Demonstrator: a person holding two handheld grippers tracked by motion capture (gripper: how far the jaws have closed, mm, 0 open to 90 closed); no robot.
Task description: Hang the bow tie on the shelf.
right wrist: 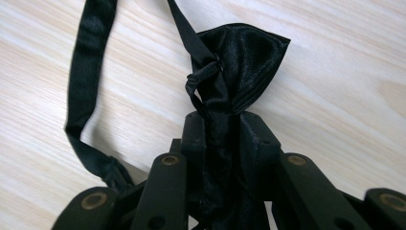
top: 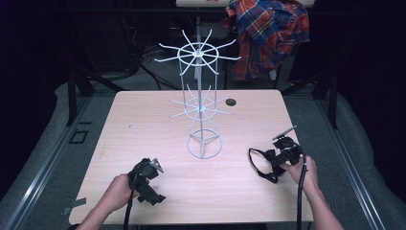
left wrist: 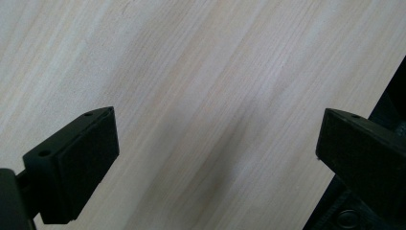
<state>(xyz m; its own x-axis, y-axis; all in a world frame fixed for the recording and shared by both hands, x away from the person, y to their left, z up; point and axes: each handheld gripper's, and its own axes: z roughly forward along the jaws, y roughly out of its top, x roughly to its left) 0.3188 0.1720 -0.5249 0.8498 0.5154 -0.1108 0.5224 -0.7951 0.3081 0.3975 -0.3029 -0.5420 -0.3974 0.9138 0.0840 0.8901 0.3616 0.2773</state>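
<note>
Right gripper (right wrist: 220,124) is clamping a black satin bow tie (right wrist: 239,62) at bottom centre of the right gripper view, jaws pressed together on the fabric. One wing of the bow is fanning out just above the jaw tips, resting on the wooden table (right wrist: 335,57). The strap (right wrist: 84,81) is looping from the knot up to the top edge, then running down the left side of the frame and back under the gripper.

In the high view the right gripper (top: 277,160) is sitting at lower right, held by the right hand (top: 304,170), with the bow tie (top: 268,165) and its strap loop lying on the table just left of it.

Left gripper (left wrist: 215,158) is standing wide open in the left gripper view: one jaw at lower left, the other at the right edge, nothing but bare wood grain between them. The table edge is cutting across the lower right corner of that frame. In the high view the left gripper (top: 152,189) is sitting at lower left, held by the left hand (top: 117,191), low over the table (top: 143,120).

White wire display rack (top: 201,96) is standing at table centre, between and beyond both grippers: round base ring, upright frame, two tiers of radiating prongs, all bare. Small dark hole (top: 231,102) in the tabletop is showing just right of the rack. Plaid shirt (top: 268,33) is hanging at the upper right of the frame, behind the table.
</note>
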